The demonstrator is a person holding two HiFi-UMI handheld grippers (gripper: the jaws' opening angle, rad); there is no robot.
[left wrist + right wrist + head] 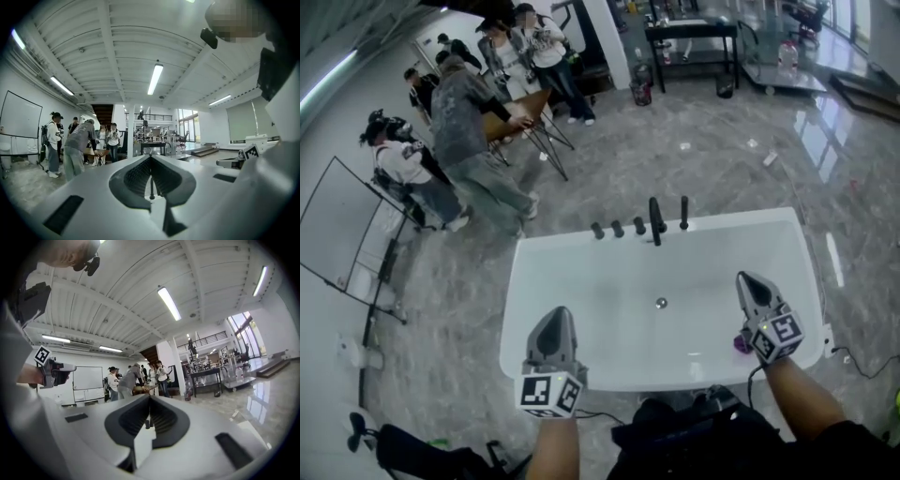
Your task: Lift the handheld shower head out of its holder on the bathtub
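A white bathtub (581, 258) lies below me. On its far rim stand three black knobs (617, 228), a black spout (656, 221) and a slim upright black handheld shower head (683, 214) in its holder. My left gripper (557, 314) hovers over the tub's near left rim, shut and empty, far from the fittings. Over the tub's right side, my right gripper (746, 279) is also shut with nothing in it. In the left gripper view the jaws (151, 158) meet at the tip, with a black post (151, 187) seen beyond them. The right gripper view shows closed jaws (150, 397).
Several people stand around a small table (520, 117) on the marble floor at the back left, beside a whiteboard (342, 225). A black table (689, 42) stands at the back. A purple object (741, 343) sits at the tub's near right rim. The drain (661, 302) is mid-tub.
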